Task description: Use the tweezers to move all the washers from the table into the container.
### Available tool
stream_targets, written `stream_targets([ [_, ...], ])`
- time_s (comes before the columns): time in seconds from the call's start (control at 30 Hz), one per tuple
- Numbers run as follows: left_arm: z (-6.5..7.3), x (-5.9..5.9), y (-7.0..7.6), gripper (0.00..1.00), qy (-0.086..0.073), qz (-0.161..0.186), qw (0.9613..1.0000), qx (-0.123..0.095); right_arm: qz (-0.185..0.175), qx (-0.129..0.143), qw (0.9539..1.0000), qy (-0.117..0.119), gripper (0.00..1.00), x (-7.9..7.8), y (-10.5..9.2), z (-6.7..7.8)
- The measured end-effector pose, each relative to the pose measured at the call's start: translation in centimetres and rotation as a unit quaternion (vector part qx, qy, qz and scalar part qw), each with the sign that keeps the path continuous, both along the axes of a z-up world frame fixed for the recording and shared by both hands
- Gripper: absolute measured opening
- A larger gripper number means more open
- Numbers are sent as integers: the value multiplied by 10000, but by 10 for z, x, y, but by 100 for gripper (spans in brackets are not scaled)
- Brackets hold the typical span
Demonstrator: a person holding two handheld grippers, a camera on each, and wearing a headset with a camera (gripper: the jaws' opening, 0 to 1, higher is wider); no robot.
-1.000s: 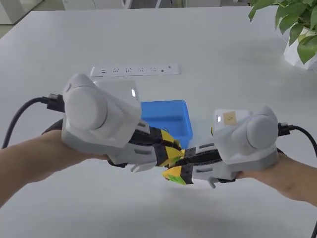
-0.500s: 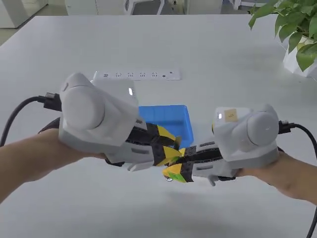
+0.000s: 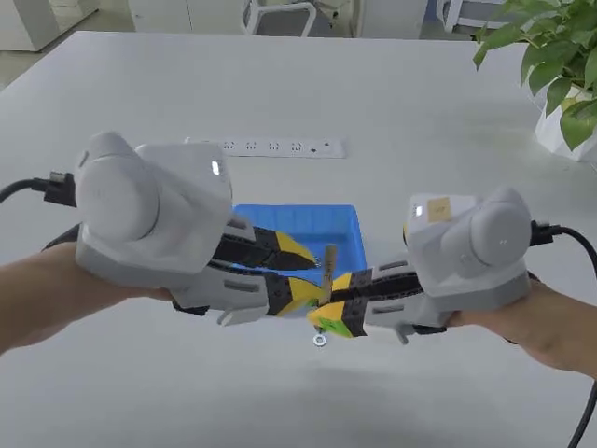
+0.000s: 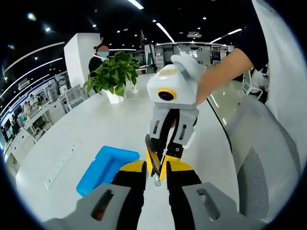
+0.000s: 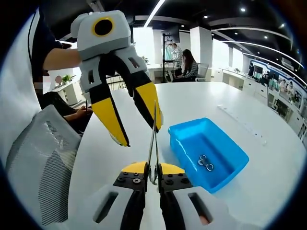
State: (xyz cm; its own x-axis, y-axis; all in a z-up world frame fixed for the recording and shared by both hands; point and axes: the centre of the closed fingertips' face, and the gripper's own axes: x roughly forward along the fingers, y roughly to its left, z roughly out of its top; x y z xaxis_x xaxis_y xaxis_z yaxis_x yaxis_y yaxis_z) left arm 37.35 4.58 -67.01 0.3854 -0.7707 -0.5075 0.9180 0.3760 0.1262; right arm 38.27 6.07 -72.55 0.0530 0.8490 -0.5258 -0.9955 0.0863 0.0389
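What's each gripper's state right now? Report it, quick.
Left gripper: open.
Right gripper: shut on the tweezers.

Open-plan office: long white table [image 5: 201,98], mesh chair [image 5: 43,158], ceiling strip lights [image 4: 165,32].

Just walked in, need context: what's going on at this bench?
A person works two handheld tools over a white table. The right tool is clamped on the tweezers, which point toward the left tool; its jaws stand open close to the tweezers. The blue container holds three washers. One more washer lies on the table just below the tools.
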Motion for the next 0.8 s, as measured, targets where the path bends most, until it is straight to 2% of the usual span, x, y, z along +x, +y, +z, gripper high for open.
stream_targets([
  [0.23, -11, -4, 22, 22, 120, 251, 9996, 34, 26, -9, 9999, -97, 9, 7, 2, 8],
  [0.37, -14, -5, 32, 24, 163, 444, 9989, -26, 38, 30, 9999, -165, 9, 12, 4, 16],
  [0.57, -20, -10, 45, 26, 261, 662, 9974, -79, 5, 130, 9995, -288, 9, 28, 8, 32],
  [0.7, -24, -15, 53, 28, 330, 819, 9960, -158, 18, 117, 9991, -399, 9, 35, 11, 40],
  [0.8, -27, -19, 58, 32, 385, 913, 9949, -193, 5, 143, 9988, -460, 9, 46, 14, 43],
])
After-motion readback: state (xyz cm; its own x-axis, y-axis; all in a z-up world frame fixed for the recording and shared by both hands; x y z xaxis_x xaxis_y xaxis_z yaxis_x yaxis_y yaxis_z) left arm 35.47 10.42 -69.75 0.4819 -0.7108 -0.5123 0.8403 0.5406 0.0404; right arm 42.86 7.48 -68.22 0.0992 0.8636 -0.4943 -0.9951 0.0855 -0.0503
